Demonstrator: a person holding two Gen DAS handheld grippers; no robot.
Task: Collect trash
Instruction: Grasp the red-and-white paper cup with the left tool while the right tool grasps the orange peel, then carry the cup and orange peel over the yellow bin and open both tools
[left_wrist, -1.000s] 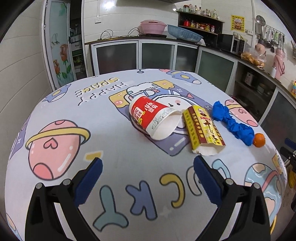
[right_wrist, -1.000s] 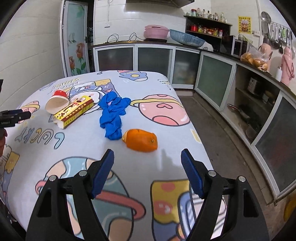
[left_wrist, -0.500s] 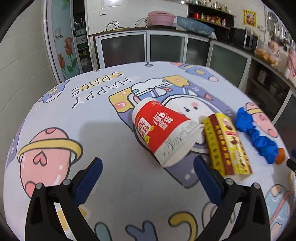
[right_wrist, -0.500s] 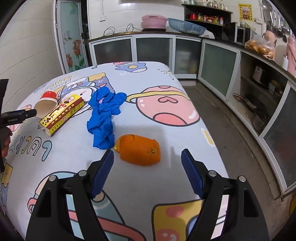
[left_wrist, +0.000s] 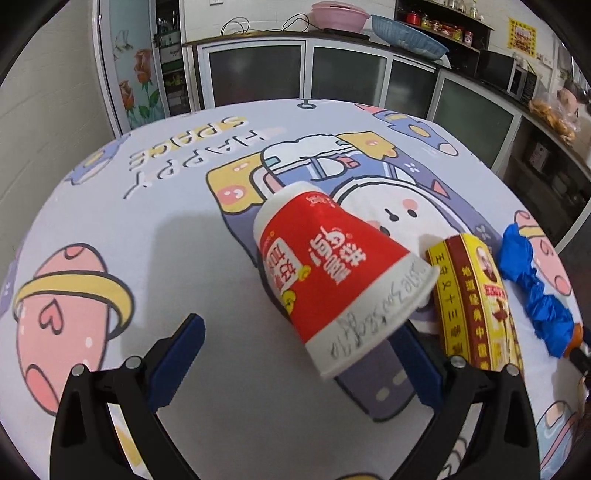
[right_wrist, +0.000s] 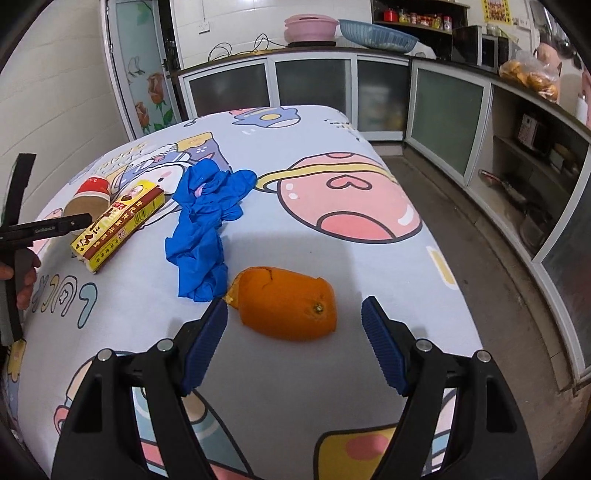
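Left gripper (left_wrist: 299, 354): we see its jaws spread wide over the table, gripping nothing; the wide rim of the cup lies between the blue pads (left_wrist: 181, 350), nearer the right one and partly covering it, and we cannot tell whether they touch.

Right gripper (right_wrist: 295, 332): released too, jaws apart with the peel lying on the cloth just ahead of the gap, clear of both pads.

Cup (left_wrist: 332, 273): red and white paper, tipped on its side, mouth toward our left gripper, base pointing away.

Box (left_wrist: 476, 302): yellow and brown carton lying flat just beside the cup's rim, on its right in the left wrist view.

Gloves (right_wrist: 207, 229): crumpled blue heap between the box and the peel, its near end touching or almost touching the peel.

Peel (right_wrist: 288, 302): orange piece, rind up, stem scar showing.

Table (right_wrist: 332, 243): covered in a cartoon space-print cloth; all four scraps rest on it.

Hand (right_wrist: 22, 273): at the left edge of the right wrist view, a person's fingers on the left gripper's black frame.

Beyond: kitchen counters with glass-front cabinets.
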